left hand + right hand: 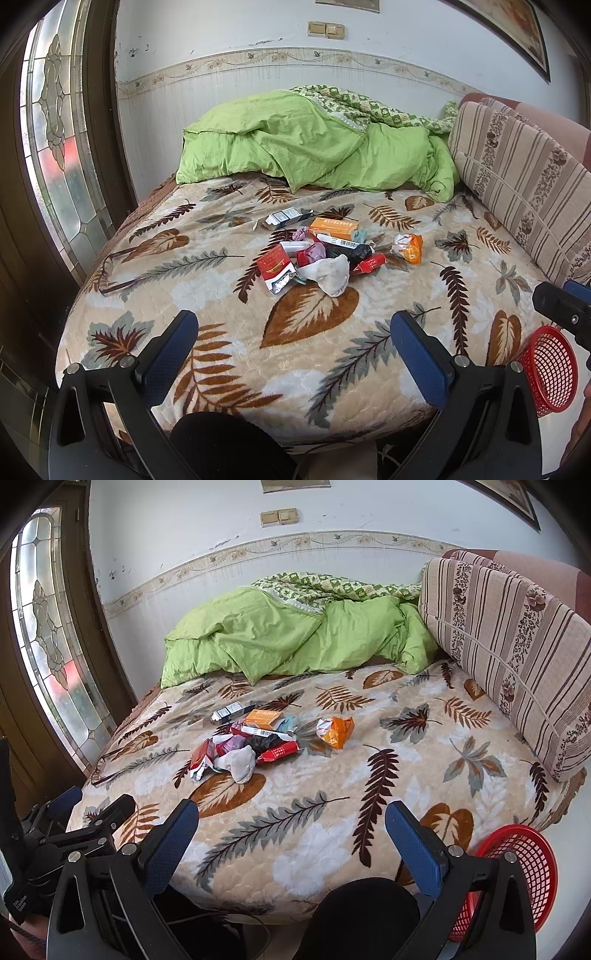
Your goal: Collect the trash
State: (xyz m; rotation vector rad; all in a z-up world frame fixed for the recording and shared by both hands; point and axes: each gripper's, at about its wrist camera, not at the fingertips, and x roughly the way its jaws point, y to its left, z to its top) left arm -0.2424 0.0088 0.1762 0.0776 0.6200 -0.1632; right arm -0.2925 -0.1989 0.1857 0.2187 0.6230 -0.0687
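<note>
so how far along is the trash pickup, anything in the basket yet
Nothing looks done. The trash pile lies in the middle of the bed, with an orange wrapper just beside it. Nothing is in hand: the left gripper and right gripper are both open and held back from the pile. The red basket by the bed's near corner shows no trash inside. The whole job is left.

Legible markings are few. A white strip in the trash pile at the middle of the bed carries a printed barcode; its digits cannot be read. The orange box just behind it bears a line of white characters, too small to read. The red packet on the pile's left side shows gold print, unreadable.
</note>
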